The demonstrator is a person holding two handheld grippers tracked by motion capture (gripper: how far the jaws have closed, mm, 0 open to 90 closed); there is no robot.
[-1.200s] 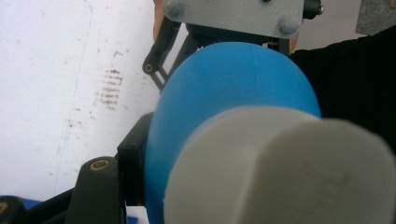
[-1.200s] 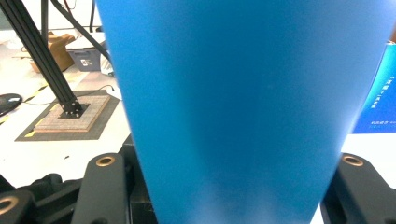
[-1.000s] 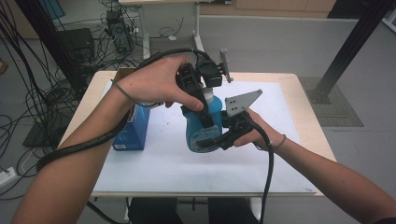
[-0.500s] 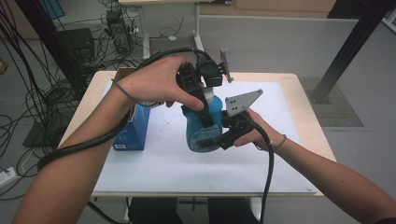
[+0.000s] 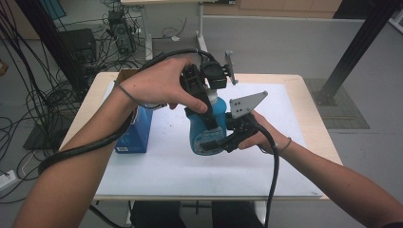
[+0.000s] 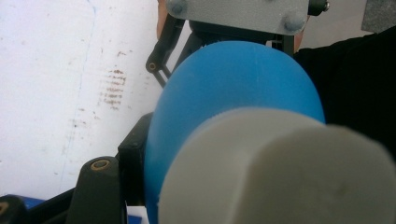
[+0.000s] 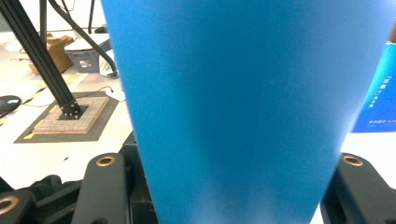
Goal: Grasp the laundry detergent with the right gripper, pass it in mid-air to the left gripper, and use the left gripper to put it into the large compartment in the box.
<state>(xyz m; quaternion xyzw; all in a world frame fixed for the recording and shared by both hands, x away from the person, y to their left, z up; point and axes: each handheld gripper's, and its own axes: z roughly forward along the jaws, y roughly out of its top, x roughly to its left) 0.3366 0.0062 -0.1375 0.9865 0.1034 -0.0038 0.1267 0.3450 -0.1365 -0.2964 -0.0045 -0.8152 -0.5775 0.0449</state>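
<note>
where the high view looks down on the white mat (image 5: pixel 157 166), a blue bottle (image 5: pixel 205 129) stands near its middle, with a blue box (image 5: pixel 135 130) just to its left by the mat's edge. the left gripper (image 5: pixel 209 102) comes down from above onto the bottle's top, its jaws closed on the white cap (image 5: pixel 214 96), the left hand (image 5: pixel 161 85) wrapped round its handle. the right gripper (image 5: pixel 221 140) comes in level from the right, jaws clamped on the bottle's lower body, with the right hand (image 5: pixel 259 135) behind it and a grey plate (image 5: pixel 244 103) standing up on top.

from the left gripper view, looking down along the bottle, the pale cap (image 6: pixel 275 172) sits large and blurred in the foreground, the bottle's blue shoulder (image 6: pixel 233 88) beyond it. one black jaw rises at the lower left beside the cap. the right gripper's plate shows past the bottle at the top, and the white mat (image 6: pixel 56 84), faintly stained, lies to the left.

from the right gripper view, the bottle's blue wall (image 7: pixel 247 107) stands upright between the two black jaws at the bottom corners, pressed from both sides. the blue box (image 7: pixel 378 93) shows at the right edge.
</note>
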